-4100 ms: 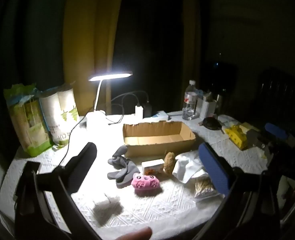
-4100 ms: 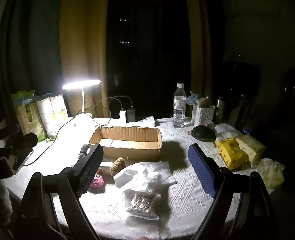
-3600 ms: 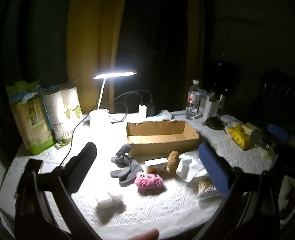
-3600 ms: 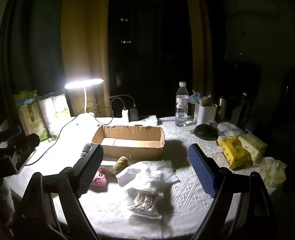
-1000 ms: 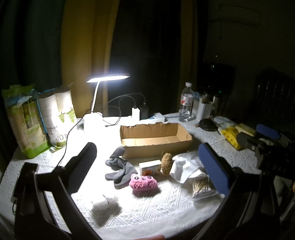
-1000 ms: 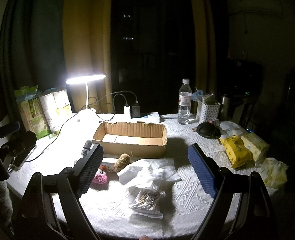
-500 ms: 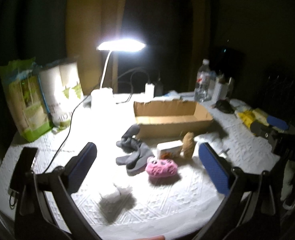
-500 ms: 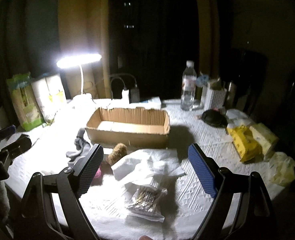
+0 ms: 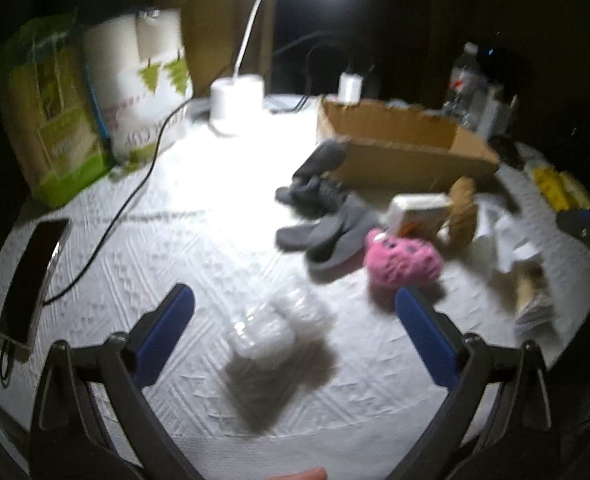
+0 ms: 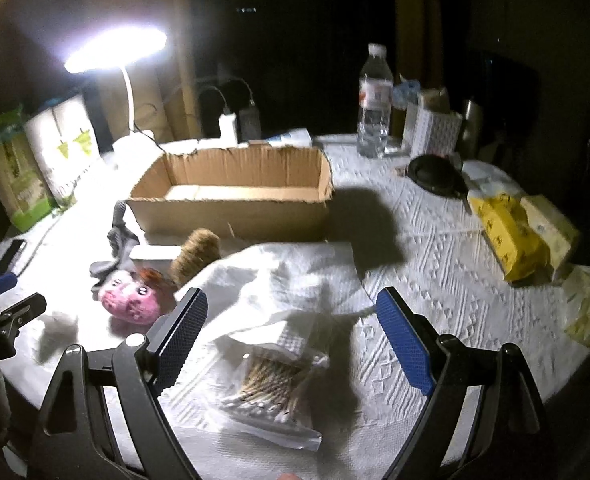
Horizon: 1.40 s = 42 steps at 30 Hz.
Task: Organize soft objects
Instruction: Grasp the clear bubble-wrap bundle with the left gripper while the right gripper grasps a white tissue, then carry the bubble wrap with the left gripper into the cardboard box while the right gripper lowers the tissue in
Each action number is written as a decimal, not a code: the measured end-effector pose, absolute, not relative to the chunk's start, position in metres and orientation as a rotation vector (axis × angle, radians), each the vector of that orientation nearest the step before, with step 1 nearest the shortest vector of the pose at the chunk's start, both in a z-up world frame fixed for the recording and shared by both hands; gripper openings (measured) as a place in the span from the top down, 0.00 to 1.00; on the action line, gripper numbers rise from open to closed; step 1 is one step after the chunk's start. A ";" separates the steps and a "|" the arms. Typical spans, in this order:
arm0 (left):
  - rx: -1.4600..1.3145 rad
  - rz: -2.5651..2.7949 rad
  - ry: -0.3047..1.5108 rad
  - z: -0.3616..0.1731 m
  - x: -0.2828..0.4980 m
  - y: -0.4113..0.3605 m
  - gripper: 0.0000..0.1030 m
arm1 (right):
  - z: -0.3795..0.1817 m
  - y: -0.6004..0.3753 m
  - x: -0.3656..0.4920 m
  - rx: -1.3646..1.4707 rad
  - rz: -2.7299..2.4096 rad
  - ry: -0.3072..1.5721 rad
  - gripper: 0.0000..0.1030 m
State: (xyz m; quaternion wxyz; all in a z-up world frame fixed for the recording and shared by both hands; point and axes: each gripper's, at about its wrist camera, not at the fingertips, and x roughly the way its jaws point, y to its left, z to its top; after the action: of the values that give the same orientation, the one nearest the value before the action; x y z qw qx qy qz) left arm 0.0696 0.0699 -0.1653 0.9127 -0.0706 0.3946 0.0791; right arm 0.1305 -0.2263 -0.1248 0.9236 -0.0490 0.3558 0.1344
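On the white tablecloth (image 9: 143, 256) we count one clear wad (image 9: 279, 320), two grey slippers (image 9: 327, 224), one pink plush (image 9: 403, 260), one brown plush (image 9: 461, 212) and one cardboard box (image 10: 231, 196). Our left gripper (image 9: 295, 316) gapes empty around the wad; our right gripper (image 10: 291, 328), also spread, hangs over one white cloth (image 10: 283, 280), the pink plush beyond its left finger.

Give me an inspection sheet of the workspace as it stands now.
Surface: table under white embossed cloth.
Job's things: pink plush, grey socks, brown plush, white cloth, all outside the box.
Clutter: bottle, yellow packs, swab bag, phone.
Grippers: left claw and right claw open, holding nothing.
Cables: black cord across cloth.
Surroundings: lamp lit, room dark.
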 end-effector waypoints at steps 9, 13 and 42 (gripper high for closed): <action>-0.144 0.179 0.911 -0.199 0.088 0.080 0.02 | -0.150 -0.217 0.163 -0.128 0.324 0.817 0.14; -0.159 0.163 0.950 -0.210 0.094 0.083 0.15 | -0.159 -0.204 0.175 -0.151 0.358 0.838 0.14; -0.162 0.039 0.863 -0.171 0.105 0.067 0.46 | -0.113 -0.221 0.188 -0.050 0.497 0.697 0.94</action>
State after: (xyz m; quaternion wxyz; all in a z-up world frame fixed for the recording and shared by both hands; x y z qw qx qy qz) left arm 0.1053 0.0671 -0.1714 0.9051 -0.0783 0.4175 0.0188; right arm 0.1883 -0.2210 -0.1130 0.9095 -0.0242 0.3379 0.2409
